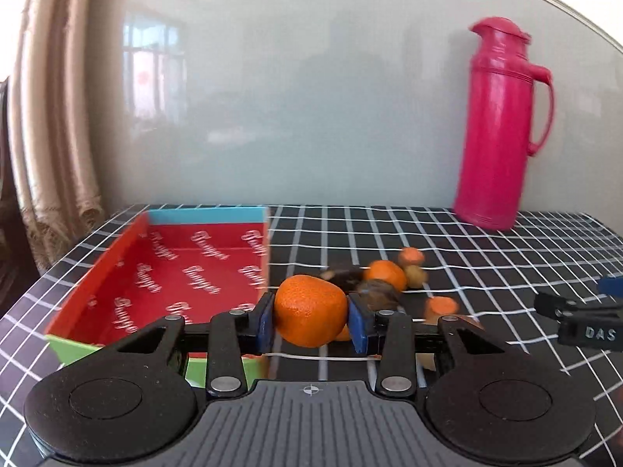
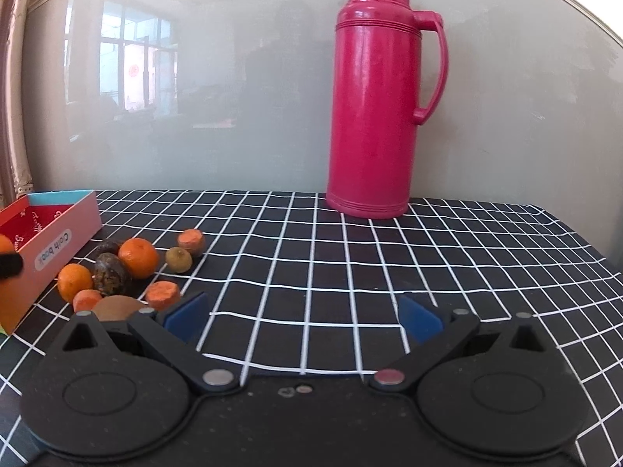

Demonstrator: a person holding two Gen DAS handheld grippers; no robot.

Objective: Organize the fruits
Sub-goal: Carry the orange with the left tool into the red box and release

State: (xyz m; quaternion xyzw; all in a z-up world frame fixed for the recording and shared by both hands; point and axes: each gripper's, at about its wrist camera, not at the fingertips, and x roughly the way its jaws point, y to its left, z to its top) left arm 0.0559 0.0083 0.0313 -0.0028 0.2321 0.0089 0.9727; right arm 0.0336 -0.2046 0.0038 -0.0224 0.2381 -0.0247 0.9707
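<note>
While the fruit is carried, these hazards apply:
Box (image 1: 163,272): empty; near wall may catch the load.
Left claw (image 1: 311,321): pinching tangerine (image 1: 309,309) above the worktop (image 1: 486,241); round skin may slip.
Fruit pile (image 2: 128,272): rolls if nudged.
Right claw (image 2: 303,317): spread, empty.

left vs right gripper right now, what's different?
The left gripper is shut on an orange, blue pads pressing its sides; the right gripper stands open and empty. The left sits beside the red box; the right hangs over bare checked cloth. Both have black fingers with blue pads.
</note>
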